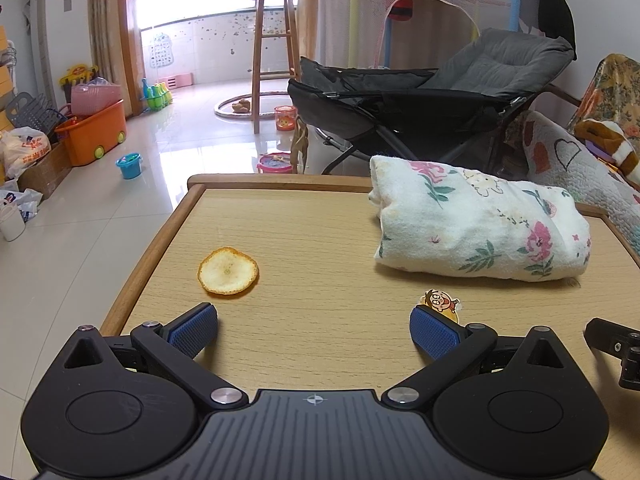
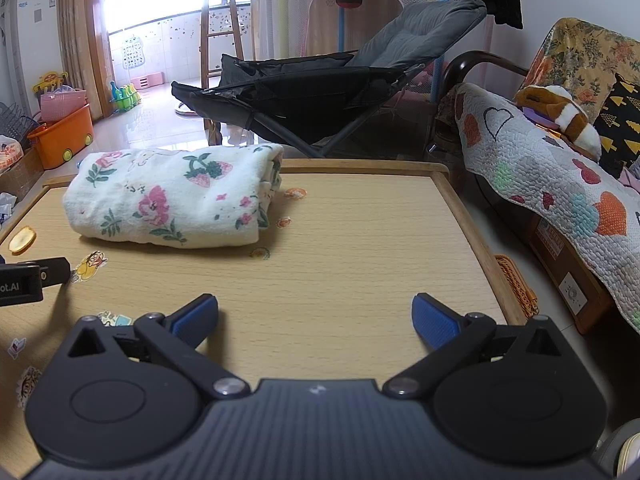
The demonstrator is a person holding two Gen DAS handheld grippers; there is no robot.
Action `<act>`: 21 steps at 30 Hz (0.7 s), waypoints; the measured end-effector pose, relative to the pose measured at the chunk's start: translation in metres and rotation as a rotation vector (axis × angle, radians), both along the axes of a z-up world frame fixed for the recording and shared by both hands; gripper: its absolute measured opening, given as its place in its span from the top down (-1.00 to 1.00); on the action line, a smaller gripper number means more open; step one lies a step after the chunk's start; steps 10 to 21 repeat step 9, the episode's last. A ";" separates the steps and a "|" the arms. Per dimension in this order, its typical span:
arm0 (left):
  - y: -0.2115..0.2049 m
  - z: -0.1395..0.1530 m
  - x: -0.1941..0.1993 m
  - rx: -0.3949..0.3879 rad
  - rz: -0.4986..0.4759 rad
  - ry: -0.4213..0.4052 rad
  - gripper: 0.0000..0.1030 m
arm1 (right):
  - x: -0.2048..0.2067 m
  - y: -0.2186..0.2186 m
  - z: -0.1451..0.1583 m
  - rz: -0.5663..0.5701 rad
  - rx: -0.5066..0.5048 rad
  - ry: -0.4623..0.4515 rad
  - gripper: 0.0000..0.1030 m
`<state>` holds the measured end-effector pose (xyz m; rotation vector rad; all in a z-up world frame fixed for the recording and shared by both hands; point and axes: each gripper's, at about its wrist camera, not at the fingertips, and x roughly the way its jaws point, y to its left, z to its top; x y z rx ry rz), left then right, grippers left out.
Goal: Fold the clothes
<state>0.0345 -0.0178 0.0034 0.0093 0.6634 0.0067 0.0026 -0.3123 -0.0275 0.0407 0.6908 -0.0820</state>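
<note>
The folded floral garment (image 1: 480, 228) lies at the counter's (image 2: 360, 240) far edge, well beyond both grippers; the left gripper's (image 1: 314, 334) and right gripper's (image 2: 316, 320) fingers are spread wide, holding nothing, with bare counter between them and the garment.

Cloth (image 1: 480, 228) (image 2: 172, 200): one white, towel-like piece, printed with pink flowers, green leaves, strawberries and small cartoon figures. It was folded into a thick, soft-edged bundle, roughly oblong, and lay flat on the table (image 1: 312, 240) toward the far side. Its top bulged slightly. In the right wrist view the layered ends showed at its right end, stacked and a little uneven, while the near long side was a smooth rounded fold. Faint yellowish marks showed on the fabric. It lay apart from both grippers, nothing on top of it.
</note>
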 end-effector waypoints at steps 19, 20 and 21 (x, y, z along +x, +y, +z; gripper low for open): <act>-0.002 0.000 -0.002 0.000 0.003 0.000 -1.00 | 0.000 0.000 0.000 -0.001 0.000 0.000 -1.00; -0.002 0.000 -0.002 0.000 0.003 0.000 -1.00 | 0.000 0.000 0.000 -0.001 0.000 0.000 -1.00; -0.002 0.000 -0.002 0.000 0.003 0.000 -1.00 | 0.000 0.000 0.000 -0.001 0.000 0.000 -1.00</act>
